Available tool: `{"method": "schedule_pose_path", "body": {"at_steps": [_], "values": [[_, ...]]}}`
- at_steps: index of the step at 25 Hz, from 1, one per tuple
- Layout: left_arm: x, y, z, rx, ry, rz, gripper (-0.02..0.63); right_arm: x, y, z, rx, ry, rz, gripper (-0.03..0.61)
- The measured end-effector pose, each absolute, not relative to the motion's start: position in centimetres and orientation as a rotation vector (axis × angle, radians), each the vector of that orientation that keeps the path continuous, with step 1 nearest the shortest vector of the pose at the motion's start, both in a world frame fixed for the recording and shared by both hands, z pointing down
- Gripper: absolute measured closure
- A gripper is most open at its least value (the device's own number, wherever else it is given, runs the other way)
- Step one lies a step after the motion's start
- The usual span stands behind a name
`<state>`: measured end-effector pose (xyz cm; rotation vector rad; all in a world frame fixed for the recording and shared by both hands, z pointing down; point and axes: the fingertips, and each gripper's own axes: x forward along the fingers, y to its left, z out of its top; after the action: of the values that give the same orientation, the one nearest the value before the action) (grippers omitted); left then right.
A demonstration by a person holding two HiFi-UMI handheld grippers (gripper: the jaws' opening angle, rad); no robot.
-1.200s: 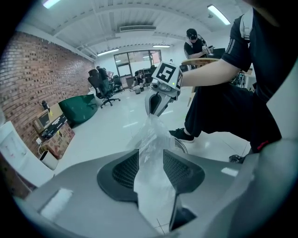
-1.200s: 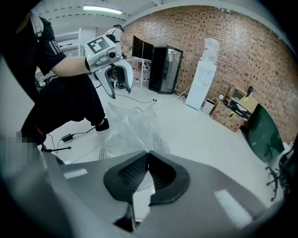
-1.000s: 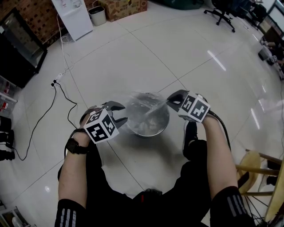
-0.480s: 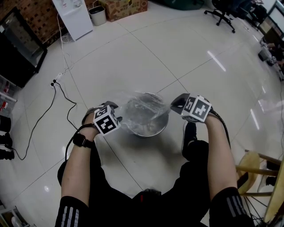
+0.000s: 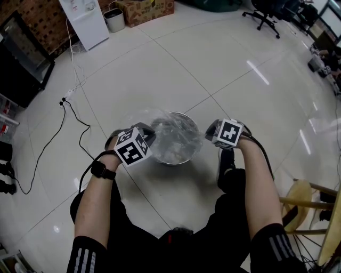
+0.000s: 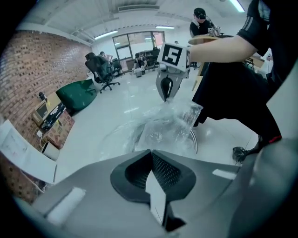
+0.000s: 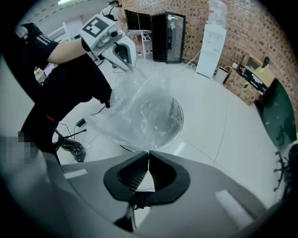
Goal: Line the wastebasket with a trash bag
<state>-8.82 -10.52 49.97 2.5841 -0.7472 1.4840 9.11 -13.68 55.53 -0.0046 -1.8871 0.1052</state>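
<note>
A round metal wastebasket stands on the white tiled floor between my two grippers. A clear trash bag is spread over its mouth, crumpled and partly sunk inside. My left gripper is at the basket's left rim, shut on the bag's edge. At the right rim, my right gripper is shut on the opposite edge. In the left gripper view, the bag stretches from my jaws up to the right gripper. The right gripper view shows the bag over the basket rim, pinched by the left gripper.
A black cable trails across the floor at left. A white appliance, a small bin and a cardboard box stand at the back. A wooden chair is at right, and my shoe is beside the basket.
Both grippers have sunk toward the basket's rim, taking the bag down with them. The left jaws stood open a second ago and are now shut on the bag's edge.
</note>
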Motion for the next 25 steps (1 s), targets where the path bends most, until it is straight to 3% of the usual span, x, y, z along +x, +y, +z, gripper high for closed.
{"method": "schedule_pose_path", "body": {"at_steps": [6, 14, 20, 25], "values": [[-6.8, -10.2, 49.0, 2.666, -0.690, 1.459, 0.620, 9.5, -14.1, 54.6, -0.017, -1.899, 0.134, 0.468], [-4.4, -8.4, 50.4, 2.695, -0.568, 1.504, 0.620, 12.0, -16.0, 51.6, 0.092, -1.893, 0.124, 0.465], [-2.9, -8.4, 51.3, 2.706, -0.516, 1.518, 0.620, 6.5, -17.7, 47.7, 0.197, -2.223, 0.219, 0.463], [-1.4, -8.1, 51.8, 2.716, -0.470, 1.511, 0.620, 2.5, -15.6, 47.6, 0.118, -2.309, 0.385, 0.397]]}}
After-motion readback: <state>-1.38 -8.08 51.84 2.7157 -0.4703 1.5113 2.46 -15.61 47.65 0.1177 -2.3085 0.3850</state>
